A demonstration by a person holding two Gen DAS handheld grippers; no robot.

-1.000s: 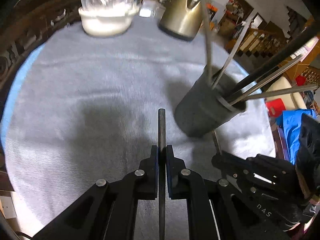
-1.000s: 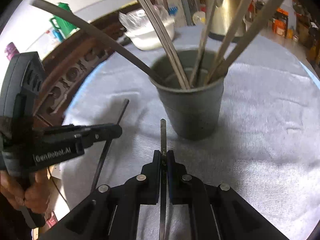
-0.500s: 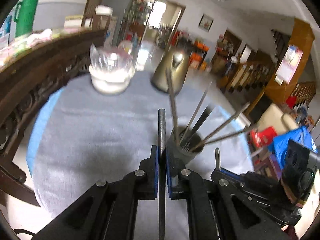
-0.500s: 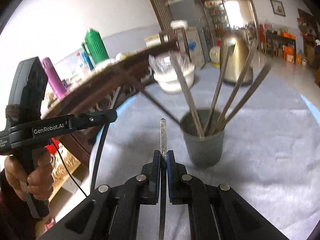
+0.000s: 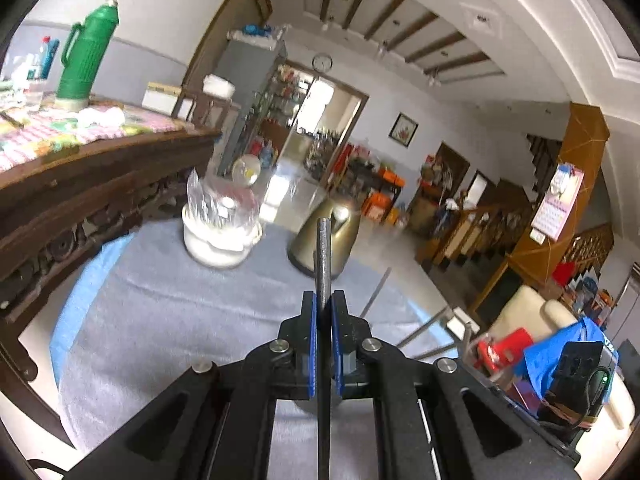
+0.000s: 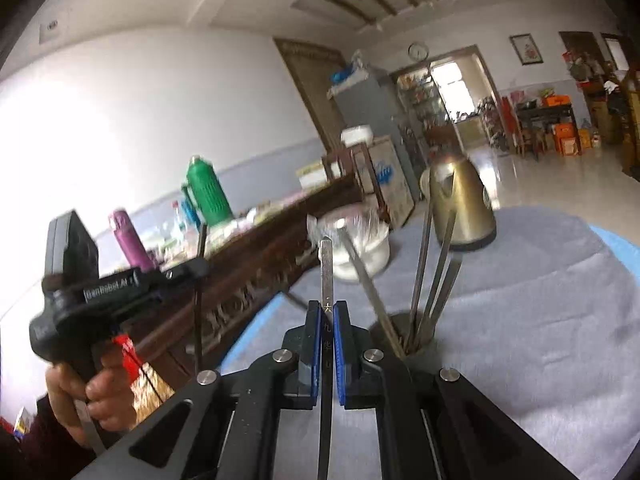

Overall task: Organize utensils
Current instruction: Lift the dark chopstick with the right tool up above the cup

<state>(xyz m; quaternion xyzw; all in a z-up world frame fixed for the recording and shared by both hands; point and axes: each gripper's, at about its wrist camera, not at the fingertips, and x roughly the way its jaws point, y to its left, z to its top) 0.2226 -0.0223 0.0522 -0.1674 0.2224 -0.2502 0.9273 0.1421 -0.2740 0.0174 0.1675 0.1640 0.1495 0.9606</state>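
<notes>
Each slim metal utensil, the dark one [image 5: 323,256] and the silver one [image 6: 327,276], looks light, stiff and slippery, so mid-shaft is probably the safest hold. Left gripper [image 5: 323,312] and right gripper [image 6: 327,320] have fingers clamped on one apiece, raised above the worktop [image 6: 540,320] beside the holder cup [image 6: 416,340].

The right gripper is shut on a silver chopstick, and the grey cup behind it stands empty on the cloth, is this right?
Not quite. The right gripper is shut on the silver chopstick, but the grey cup is not empty: the right wrist view shows several utensils standing in it.
</notes>
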